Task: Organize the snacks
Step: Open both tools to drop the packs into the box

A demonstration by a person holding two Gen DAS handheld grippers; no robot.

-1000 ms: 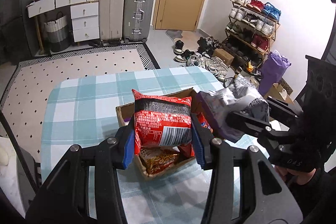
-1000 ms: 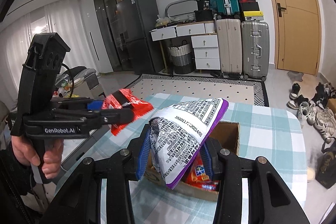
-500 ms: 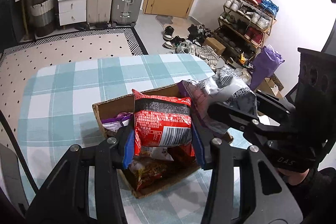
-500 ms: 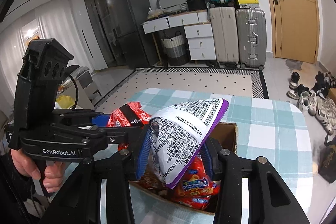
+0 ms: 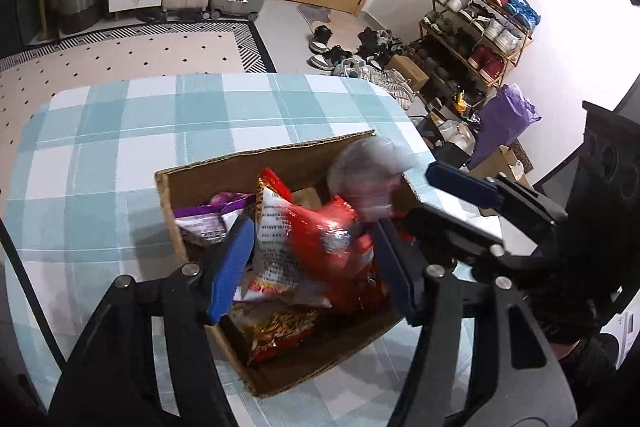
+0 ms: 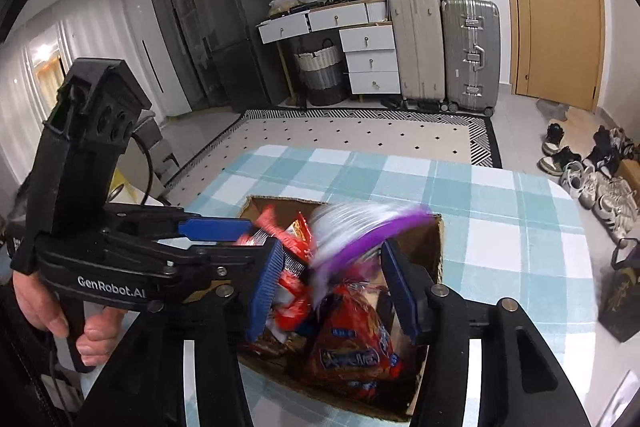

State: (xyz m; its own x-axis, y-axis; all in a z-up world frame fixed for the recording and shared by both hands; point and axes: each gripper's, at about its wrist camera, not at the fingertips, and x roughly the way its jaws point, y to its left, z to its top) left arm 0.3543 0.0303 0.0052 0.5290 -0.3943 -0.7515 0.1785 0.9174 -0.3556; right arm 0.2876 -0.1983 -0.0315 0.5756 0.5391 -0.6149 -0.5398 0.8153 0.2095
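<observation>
Falling between the blue pads of the left hand-held gripper (image 5: pixel 312 263), the red snack bag (image 5: pixel 316 247) looked shiny and crinkled, with white print on one side. It sat just over the cardboard box (image 5: pixel 224 167) on the checked table (image 5: pixel 100 147). The left jaws were opening, and the pads stood a little apart from the bag. The right hand-held gripper (image 6: pixel 328 283) was opening too. The white and purple snack bag (image 6: pixel 352 231) was a blur between its pads, dropping into the box. Inside the box lay more snacks: a purple pack (image 5: pixel 208 215), a red and yellow pack (image 5: pixel 276 331) and an orange-red pack (image 6: pixel 352 343).
</observation>
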